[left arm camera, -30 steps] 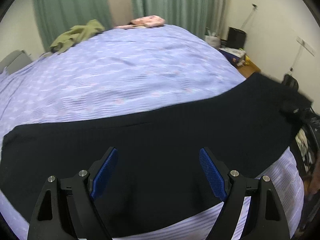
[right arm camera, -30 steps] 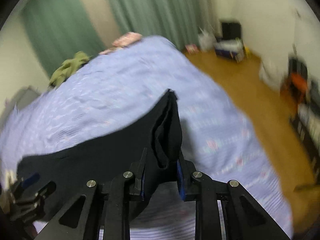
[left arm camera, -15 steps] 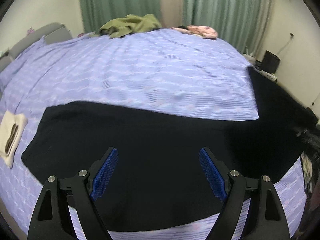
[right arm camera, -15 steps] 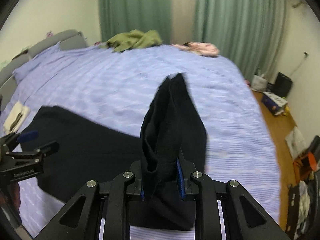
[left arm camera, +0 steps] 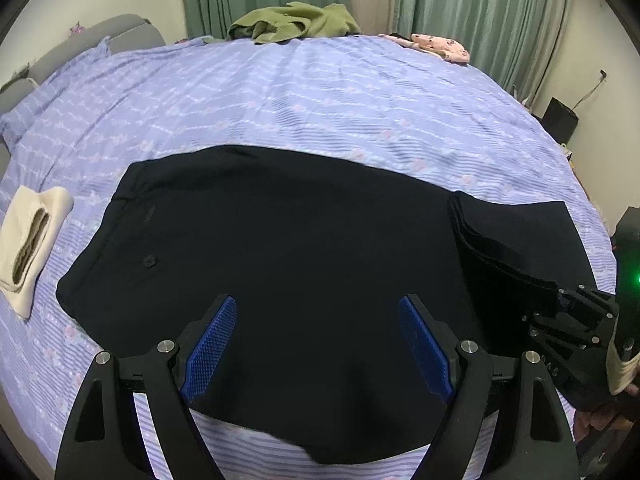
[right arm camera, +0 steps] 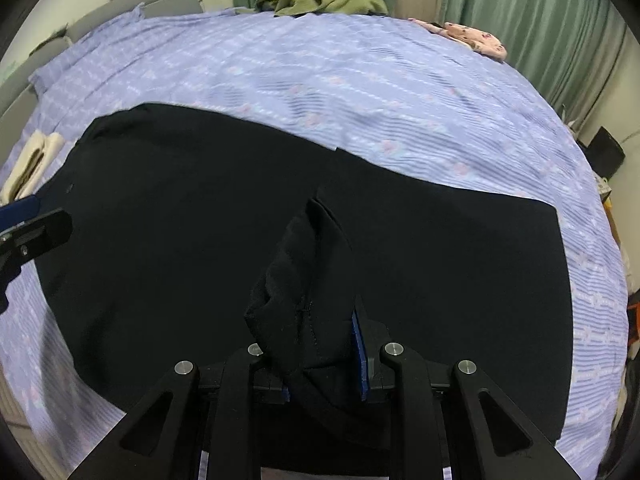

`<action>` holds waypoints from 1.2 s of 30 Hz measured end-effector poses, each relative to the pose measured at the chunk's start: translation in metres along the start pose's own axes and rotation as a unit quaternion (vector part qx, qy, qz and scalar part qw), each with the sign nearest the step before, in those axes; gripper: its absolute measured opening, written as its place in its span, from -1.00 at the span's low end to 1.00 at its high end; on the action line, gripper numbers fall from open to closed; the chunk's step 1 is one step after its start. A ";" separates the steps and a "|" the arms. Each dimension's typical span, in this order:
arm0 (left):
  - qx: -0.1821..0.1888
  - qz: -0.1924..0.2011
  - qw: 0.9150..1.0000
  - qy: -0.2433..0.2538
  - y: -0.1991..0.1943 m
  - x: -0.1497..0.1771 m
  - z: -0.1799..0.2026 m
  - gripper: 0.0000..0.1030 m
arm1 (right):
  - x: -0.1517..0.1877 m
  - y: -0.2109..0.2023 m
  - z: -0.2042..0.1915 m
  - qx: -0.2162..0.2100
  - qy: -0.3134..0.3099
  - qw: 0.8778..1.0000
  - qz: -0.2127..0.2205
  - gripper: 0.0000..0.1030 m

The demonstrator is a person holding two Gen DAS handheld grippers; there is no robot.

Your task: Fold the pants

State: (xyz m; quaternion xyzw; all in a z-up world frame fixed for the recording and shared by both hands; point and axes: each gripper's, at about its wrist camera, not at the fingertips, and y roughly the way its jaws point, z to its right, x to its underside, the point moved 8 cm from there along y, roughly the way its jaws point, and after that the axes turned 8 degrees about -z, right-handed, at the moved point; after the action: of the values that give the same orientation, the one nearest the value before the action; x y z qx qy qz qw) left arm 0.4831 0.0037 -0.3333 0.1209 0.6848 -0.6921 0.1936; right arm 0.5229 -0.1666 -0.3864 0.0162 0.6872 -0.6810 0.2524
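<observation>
Pants lay flat on bed, ahead of both hand-held grippers. Right hand-held gripper clenched on hem bunch; left spread wide, empty, above cloth. Advice: carry hem toward waistband, edges aligned, left pinning fold line.

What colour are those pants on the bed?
Plain black pants, lying on the lilac patterned sheet; clearest in the left wrist view.

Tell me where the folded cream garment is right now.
The cream garment lies on the purple bedsheet at the far left of the left wrist view, just beyond the waistband end of the black pants.
</observation>
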 end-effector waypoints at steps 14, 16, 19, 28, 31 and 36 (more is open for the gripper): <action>-0.018 -0.005 1.000 -0.005 -0.002 0.001 -0.053 0.62 | 0.007 -0.022 -0.093 -0.100 -0.032 0.994 0.004 -0.10; -0.018 -0.004 1.000 -0.005 -0.004 0.003 -0.056 0.62 | 0.011 -0.039 -0.099 -0.105 -0.037 0.994 0.018 -0.04; -0.015 -0.001 1.000 -0.008 -0.007 0.005 -0.059 0.62 | 0.017 -0.059 -0.093 -0.099 -0.019 0.994 0.038 -0.04; 0.023 -0.002 0.998 -0.060 -0.030 0.021 -0.094 0.63 | 0.018 -0.084 -0.065 -0.037 0.039 0.998 0.019 0.28; 0.025 0.002 0.997 -0.075 -0.042 0.025 -0.116 0.68 | 0.003 -0.097 -0.086 -0.034 0.033 0.998 0.031 0.35; 0.036 0.006 0.994 -0.106 -0.052 0.027 -0.168 0.71 | -0.010 -0.108 -0.134 -0.034 0.016 0.999 0.039 0.49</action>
State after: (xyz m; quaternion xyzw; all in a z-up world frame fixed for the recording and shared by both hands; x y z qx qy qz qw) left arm 0.4202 0.1677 -0.3038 0.0578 0.6341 -0.7240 0.2652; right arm 0.4484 -0.0449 -0.2897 0.0455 0.7126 -0.6465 0.2684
